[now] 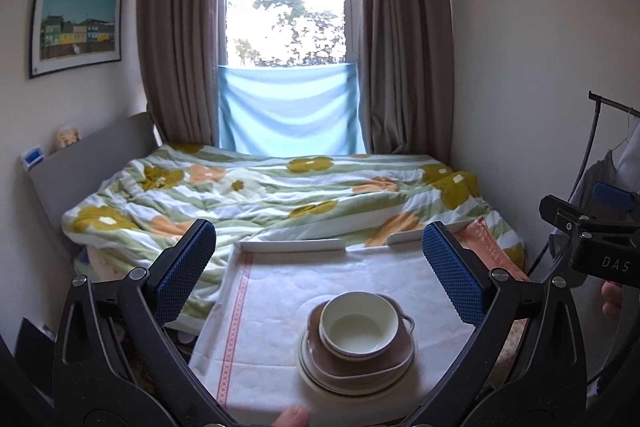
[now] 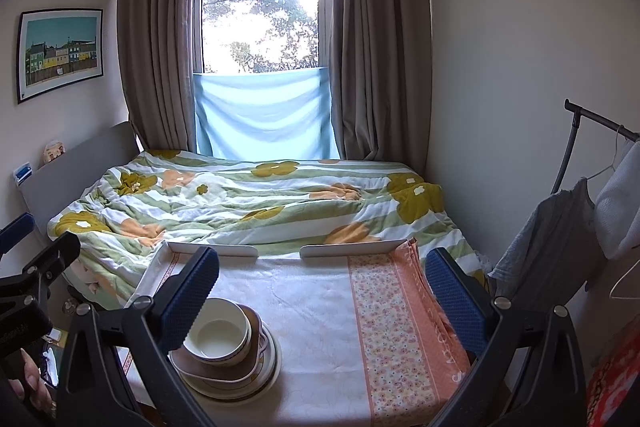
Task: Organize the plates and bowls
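Bowl (image 1: pixel 359 324) nested on plates (image 1: pixel 356 367) at lower centre, saving space; left gripper (image 1: pixel 320 277) and right gripper (image 2: pixel 322 293) hovering, fingers apart, empty.

One stack of dishes (image 1: pixel 356 351) sits on the table at about 6 o'clock in the left wrist view and 7 o'clock in the right wrist view. It holds one cream bowl (image 1: pixel 359 327) on top, one brown dish with small handles (image 1: pixel 384 363) beneath it, and at least two round plates (image 1: pixel 320 377) under that; the exact plate count cannot be told from the rims. Two grippers show: the left gripper (image 1: pixel 320 275) and the right gripper (image 2: pixel 320 291), each with two blue-padded fingers spread wide. Two cloths cover the table: one white cloth (image 2: pixel 304 307) and one orange floral cloth (image 2: pixel 392 331) at 5 o'clock. One bed (image 2: pixel 248 203) lies at 12 o'clock, with two curtains (image 2: pixel 156 47) and one framed picture (image 2: pixel 60 55) at 10 o'clock.
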Demonstrator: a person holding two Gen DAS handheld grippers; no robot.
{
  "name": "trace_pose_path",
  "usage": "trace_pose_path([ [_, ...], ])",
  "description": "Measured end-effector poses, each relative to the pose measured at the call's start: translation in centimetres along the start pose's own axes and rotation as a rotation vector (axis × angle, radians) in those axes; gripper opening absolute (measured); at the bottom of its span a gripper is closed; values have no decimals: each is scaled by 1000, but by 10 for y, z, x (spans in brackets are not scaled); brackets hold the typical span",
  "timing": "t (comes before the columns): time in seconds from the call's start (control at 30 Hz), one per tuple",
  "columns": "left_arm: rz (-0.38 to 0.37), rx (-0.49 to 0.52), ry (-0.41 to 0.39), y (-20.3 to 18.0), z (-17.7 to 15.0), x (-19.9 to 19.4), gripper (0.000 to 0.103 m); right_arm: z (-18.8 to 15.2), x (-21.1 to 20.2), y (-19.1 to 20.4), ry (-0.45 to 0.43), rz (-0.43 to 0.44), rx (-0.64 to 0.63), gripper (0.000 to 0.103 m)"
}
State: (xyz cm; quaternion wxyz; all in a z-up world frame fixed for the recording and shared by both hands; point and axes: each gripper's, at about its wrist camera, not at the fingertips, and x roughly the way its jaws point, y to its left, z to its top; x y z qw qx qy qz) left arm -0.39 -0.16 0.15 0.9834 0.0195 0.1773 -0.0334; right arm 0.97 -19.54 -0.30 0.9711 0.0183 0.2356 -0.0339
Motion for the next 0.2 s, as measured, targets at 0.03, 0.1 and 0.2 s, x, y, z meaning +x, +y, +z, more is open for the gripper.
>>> trace_pose_path([
  [0.03,3,-4,0,1,0,0,103,1,1,-1,2,1,3,103],
  [0.1,2,-8,-2,3,0,0,103,0,1,-1,2,-1,3,103],
  [0.2,-1,-3,-15,6,1,1,103,0,1,-1,2,0,4,103],
])
